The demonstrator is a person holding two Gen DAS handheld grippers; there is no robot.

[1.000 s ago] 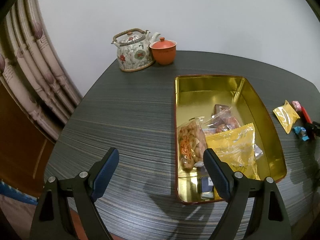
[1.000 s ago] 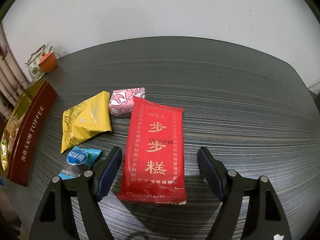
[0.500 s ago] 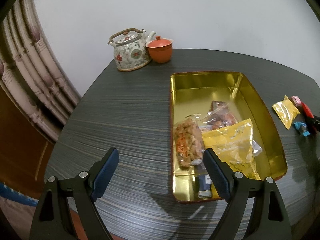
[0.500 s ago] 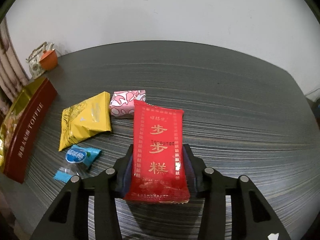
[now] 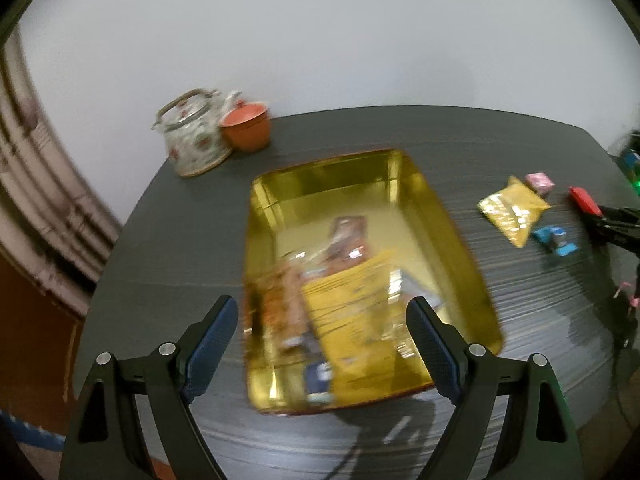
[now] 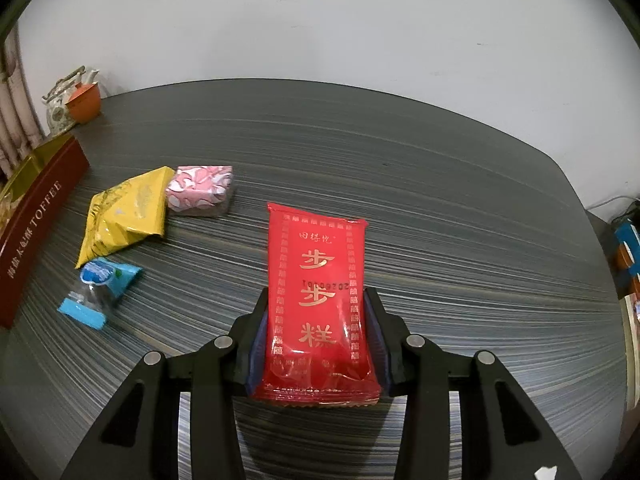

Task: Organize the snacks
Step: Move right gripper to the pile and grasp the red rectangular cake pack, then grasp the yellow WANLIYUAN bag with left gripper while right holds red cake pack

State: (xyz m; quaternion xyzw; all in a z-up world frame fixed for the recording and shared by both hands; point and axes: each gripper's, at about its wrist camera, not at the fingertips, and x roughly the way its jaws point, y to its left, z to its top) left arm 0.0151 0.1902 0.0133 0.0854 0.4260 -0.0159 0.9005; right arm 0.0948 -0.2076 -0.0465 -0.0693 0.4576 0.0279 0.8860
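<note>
We count four loose snacks outside the tin: one red packet [image 6: 318,308], one yellow packet [image 6: 124,216], one pink sweet [image 6: 199,188] and one blue sweet [image 6: 98,292]. There is one tin [image 5: 456,240], one teapot [image 5: 194,140] and one orange cup [image 5: 246,130], all on one dark worktop [image 6: 400,160].

The tin is gold inside and dark red outside, with "TOFFEE" on its long wall. It lies open. In it we see a clear bag of brown snacks at the left, a large yellow bag [image 5: 352,312] over the middle, a brown-wrapped item behind them, and a small blue-and-white piece near the front wall. The left view is blurred, so we cannot count the contents exactly. The far half of the tin floor is bare gold.

Our right claw [image 6: 316,344] is clenched on the red packet, its pads pressing the packet's two long edges near the lower end. The packet points away from the claw, gold characters facing up, its far end out over the worktop. Whether it touches the surface we cannot tell.

The yellow packet lies to the left of it, touching the pink sweet at its far corner; the blue sweet lies just in front of the yellow packet. All three are between the red packet and the tin.

Our left claw [image 5: 322,340] is released and empty, spread over the near end of the tin.

The teapot and cup stand touching at the far left corner.
</note>
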